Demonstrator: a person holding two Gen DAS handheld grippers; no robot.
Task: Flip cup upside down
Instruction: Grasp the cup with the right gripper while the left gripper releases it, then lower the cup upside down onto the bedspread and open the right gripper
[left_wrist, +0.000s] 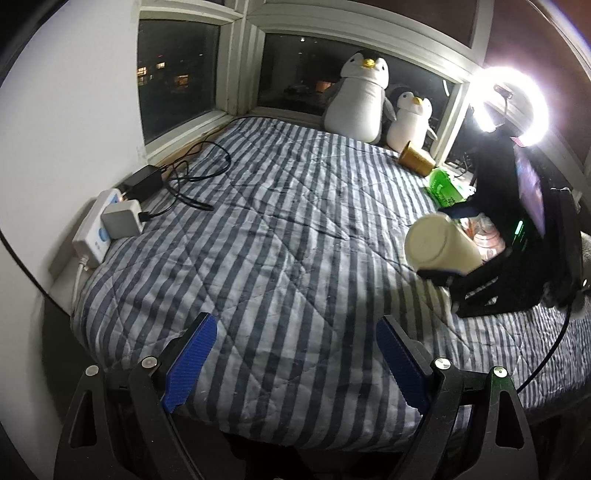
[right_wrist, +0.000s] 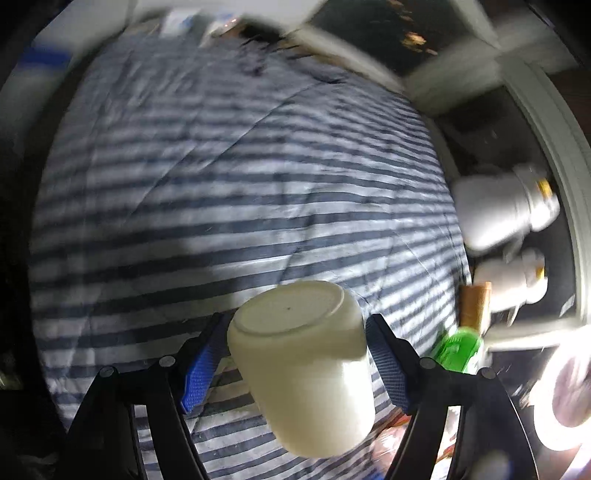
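Above the right side of the striped quilt (left_wrist: 280, 229), the right gripper (left_wrist: 447, 247) clasps the cream cup (left_wrist: 439, 247) between its blue pads (right_wrist: 201, 365), holding it clear of the bedding and tipped over so that its flat base faces the left wrist camera and its mouth points back toward the gripper body. From the right wrist view the cup (right_wrist: 306, 362) fills the space between the fingers, base away from the lens, and the rest of that picture is smeared with motion blur. The left gripper (left_wrist: 295, 365) hangs low over the near edge of the quilt with its fingers spread wide and nothing between them. Just behind the held cup lies a green packet (left_wrist: 443, 188), and beyond that a brown paper cup (left_wrist: 415, 157) rests on its side near the far right corner. Two plush penguins, a large penguin (left_wrist: 360, 96) and a small penguin (left_wrist: 410, 123), sit against the window (left_wrist: 177, 74) at the back of the bed. A bright ring light (left_wrist: 511, 105) glares above the right gripper. Along the left wall a white power strip (left_wrist: 94, 236) carries a grey adapter (left_wrist: 122, 219) and a black charger (left_wrist: 142, 182), whose black cables (left_wrist: 195, 177) loop across the quilt, well apart from the cup.
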